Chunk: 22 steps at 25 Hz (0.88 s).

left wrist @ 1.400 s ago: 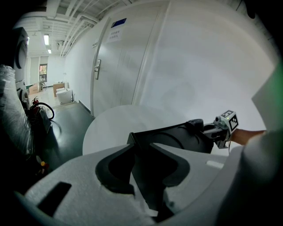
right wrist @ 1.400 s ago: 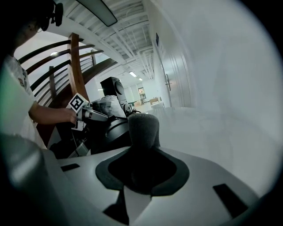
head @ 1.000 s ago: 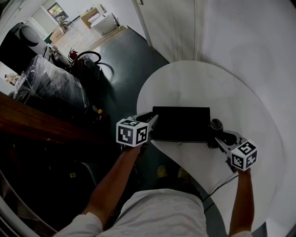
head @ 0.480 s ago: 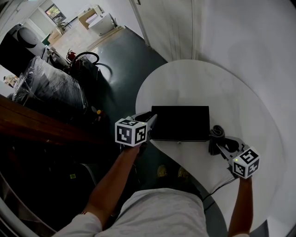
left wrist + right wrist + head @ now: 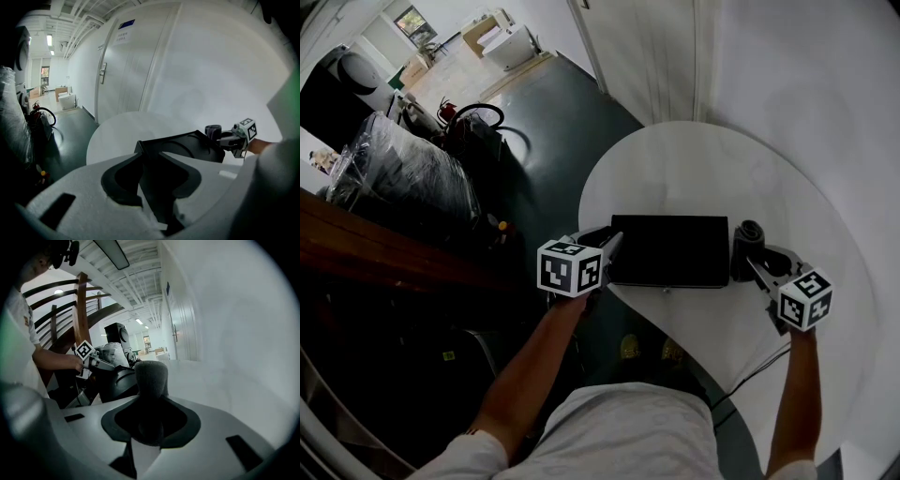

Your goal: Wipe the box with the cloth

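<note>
A flat black box (image 5: 668,250) lies on the round white table (image 5: 703,169). My left gripper (image 5: 614,247) is shut on the box's left edge; in the left gripper view the box's corner (image 5: 187,145) sits between the jaws. My right gripper (image 5: 751,262) is shut on a rolled grey cloth (image 5: 746,244), which stands upright against the box's right end. In the right gripper view the cloth (image 5: 151,376) rises from between the jaws, with the box (image 5: 117,383) and the left gripper (image 5: 96,363) beyond it. The left gripper view shows the cloth (image 5: 213,131) past the box's far end.
A thin cable (image 5: 750,375) hangs off the table's near edge. White wall and door (image 5: 647,56) stand behind the table. Left of it are dark floor, a plastic-wrapped bundle (image 5: 398,169) and a wooden stair rail (image 5: 375,248).
The right gripper with the cloth first drew back towards me, then moved away along the box's right end and slightly up. The left gripper and the box kept still.
</note>
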Motion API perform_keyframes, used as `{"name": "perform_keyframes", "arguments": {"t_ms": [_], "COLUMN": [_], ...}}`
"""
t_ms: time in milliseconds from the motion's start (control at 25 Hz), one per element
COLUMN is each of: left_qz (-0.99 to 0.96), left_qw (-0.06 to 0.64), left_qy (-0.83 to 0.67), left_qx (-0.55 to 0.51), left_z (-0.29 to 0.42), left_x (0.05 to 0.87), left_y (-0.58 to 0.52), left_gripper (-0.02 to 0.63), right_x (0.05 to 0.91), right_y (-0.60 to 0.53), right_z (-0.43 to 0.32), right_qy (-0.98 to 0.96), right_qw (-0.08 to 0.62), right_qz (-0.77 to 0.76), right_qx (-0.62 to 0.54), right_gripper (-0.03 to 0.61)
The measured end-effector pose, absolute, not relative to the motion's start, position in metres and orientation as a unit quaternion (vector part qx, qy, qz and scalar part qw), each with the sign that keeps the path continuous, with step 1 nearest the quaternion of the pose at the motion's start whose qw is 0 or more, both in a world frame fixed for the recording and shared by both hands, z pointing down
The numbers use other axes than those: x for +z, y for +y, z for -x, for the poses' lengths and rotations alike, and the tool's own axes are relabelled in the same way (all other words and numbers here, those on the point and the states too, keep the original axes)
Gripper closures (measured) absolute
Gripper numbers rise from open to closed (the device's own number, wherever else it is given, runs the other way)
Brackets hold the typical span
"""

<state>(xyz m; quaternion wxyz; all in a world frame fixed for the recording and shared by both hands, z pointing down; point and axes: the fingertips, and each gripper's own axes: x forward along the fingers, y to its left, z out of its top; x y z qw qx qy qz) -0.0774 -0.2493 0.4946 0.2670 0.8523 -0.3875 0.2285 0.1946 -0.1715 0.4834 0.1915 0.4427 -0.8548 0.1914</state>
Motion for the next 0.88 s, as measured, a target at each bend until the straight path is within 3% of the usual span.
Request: {"name": "perform_keyframes", "arguments": {"t_ms": [880], "left_qz": [-0.85], "left_qw": [0.265], "left_qy": [-0.393], "left_qx": [0.229], "left_z": [0.078], "left_x": [0.494], "left_y": [-0.25], "left_gripper": [0.502], "right_x": [0.506], "right_y": [-0.201], "right_z": [-0.182], "right_qy": [-0.862], "right_qw": [0.199], "right_qz": [-0.416], "right_qx": [0.213], "right_gripper": [0.482]}}
